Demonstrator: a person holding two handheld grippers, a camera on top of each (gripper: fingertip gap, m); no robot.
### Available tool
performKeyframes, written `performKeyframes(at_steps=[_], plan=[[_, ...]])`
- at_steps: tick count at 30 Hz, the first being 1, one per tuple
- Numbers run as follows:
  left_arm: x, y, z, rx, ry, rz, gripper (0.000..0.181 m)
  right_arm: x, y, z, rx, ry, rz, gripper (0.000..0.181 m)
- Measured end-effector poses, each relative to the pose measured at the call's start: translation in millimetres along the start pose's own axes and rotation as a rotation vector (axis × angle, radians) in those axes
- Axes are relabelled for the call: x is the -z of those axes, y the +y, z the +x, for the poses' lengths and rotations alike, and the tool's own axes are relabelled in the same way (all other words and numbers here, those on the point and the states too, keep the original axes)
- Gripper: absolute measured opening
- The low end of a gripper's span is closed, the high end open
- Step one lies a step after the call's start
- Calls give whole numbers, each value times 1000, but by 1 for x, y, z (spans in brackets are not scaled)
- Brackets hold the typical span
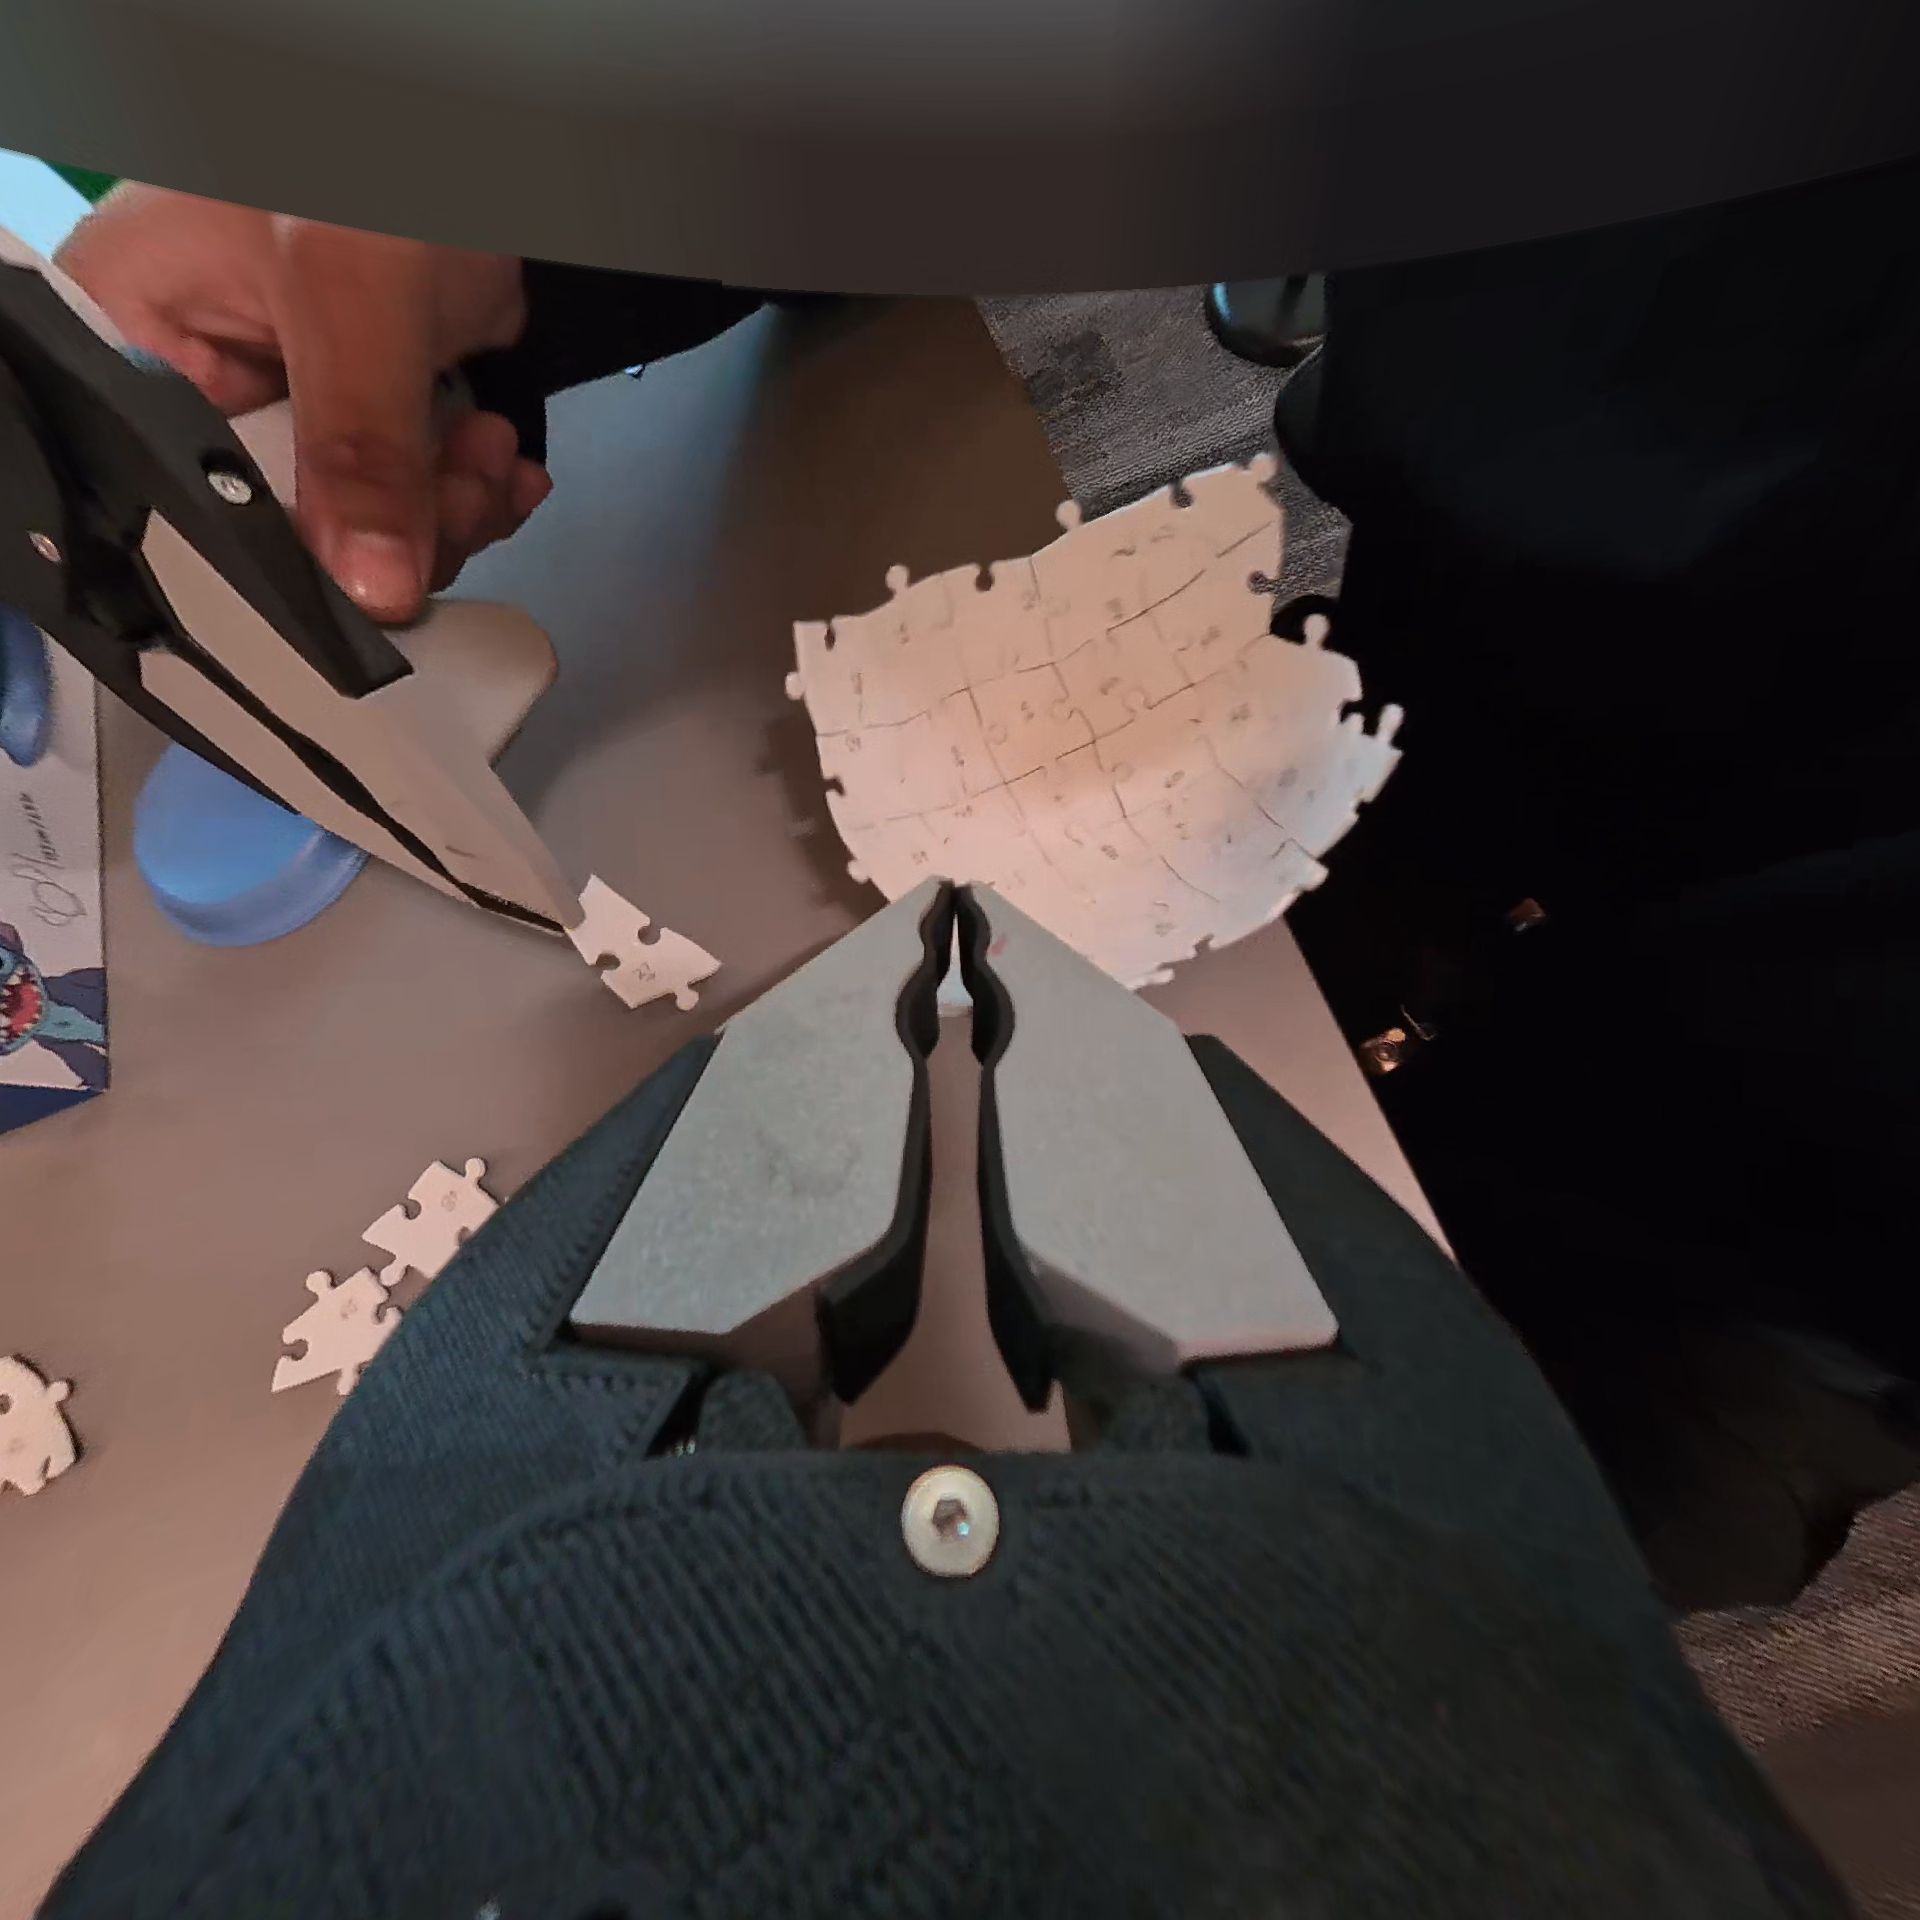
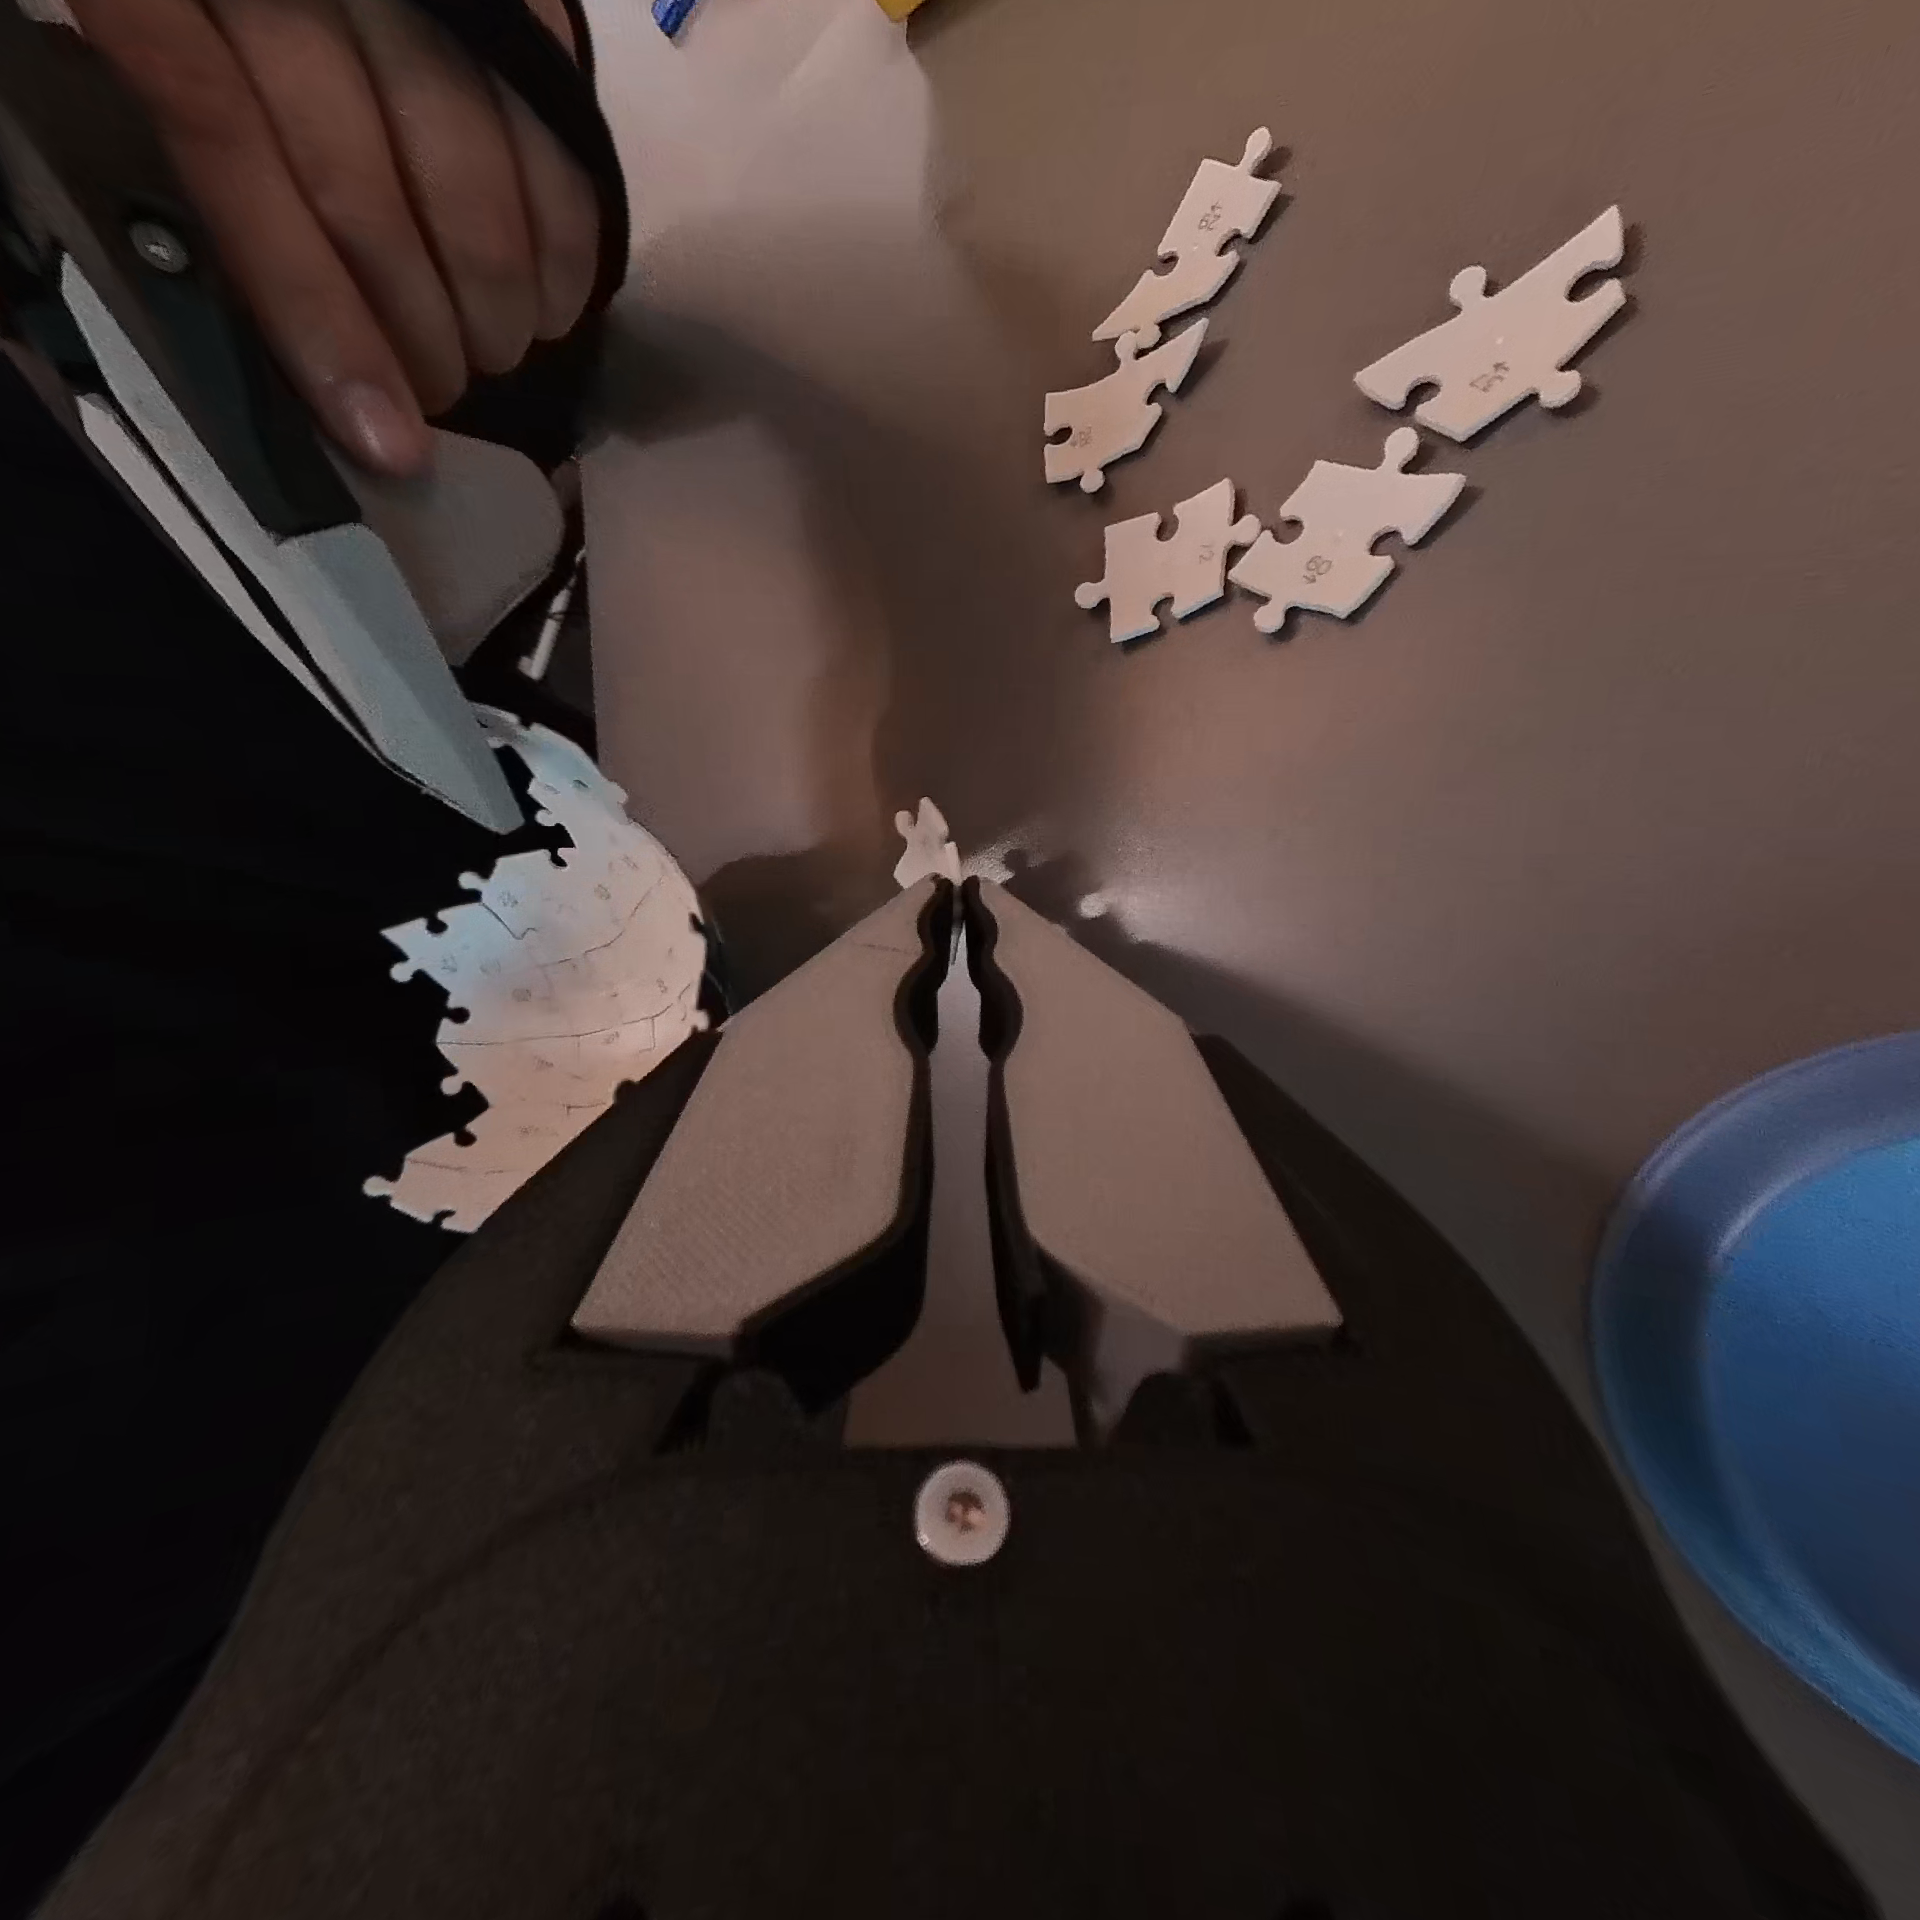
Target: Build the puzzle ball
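A grey-brown table carried everything, with dark floor past its edge. The half-built puzzle ball, a curved white shell, hung at that edge, its rim pinched by the closed left gripper. Beside the shell, the right gripper was clamped on a loose piece just above the table, a hand around its handle. Farther from the shell lay spare pieces, a blue dish and a printed box.

The left gripper and right gripper were both pinched closed, each gripped by a hand.
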State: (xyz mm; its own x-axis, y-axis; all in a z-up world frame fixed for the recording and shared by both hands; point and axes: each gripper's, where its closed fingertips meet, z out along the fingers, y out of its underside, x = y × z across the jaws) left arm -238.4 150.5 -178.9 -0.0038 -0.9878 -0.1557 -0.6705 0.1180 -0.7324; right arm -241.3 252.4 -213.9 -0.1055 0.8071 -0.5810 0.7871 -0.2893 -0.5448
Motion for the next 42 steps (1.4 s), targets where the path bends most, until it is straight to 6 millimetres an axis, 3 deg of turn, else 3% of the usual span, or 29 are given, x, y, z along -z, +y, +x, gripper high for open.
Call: performKeyframes(at_steps=[5, 8, 10, 13, 17, 22, 27, 36, 42], plan=[[13, -8, 13, -29, -31, -6, 2, 2, -1, 4, -8, 12, 10, 0], [25, -15, 34, -57, -19, 8, 7, 3, 0, 7, -16, 20, 12, 0], [28, -17, 50, -65, -6, -3, 20, 5, -1, 9, -21, 21, 20, 0], [17, -9, 68, -63, -4, -92, 28, 8, -4, 7, -14, 14, 40, 0], [-10, 2, 74, -81, -101, -209, 32, 17, -12, 0, 11, 4, 101, 0], [-26, 20, 65, -210, -245, -379, 19, 24, -15, -3, 11, -15, 159, 0], [-29, 29, 64, -249, -225, -433, 7, 27, -12, -3, 9, -21, 181, 0], [-14, 30, 46, -249, -141, -409, 22, 33, -8, -3, 14, -25, 208, 0], [-5, 27, 45, -267, -181, -402, 27, 37, -12, -8, 53, -4, 233, 0]])
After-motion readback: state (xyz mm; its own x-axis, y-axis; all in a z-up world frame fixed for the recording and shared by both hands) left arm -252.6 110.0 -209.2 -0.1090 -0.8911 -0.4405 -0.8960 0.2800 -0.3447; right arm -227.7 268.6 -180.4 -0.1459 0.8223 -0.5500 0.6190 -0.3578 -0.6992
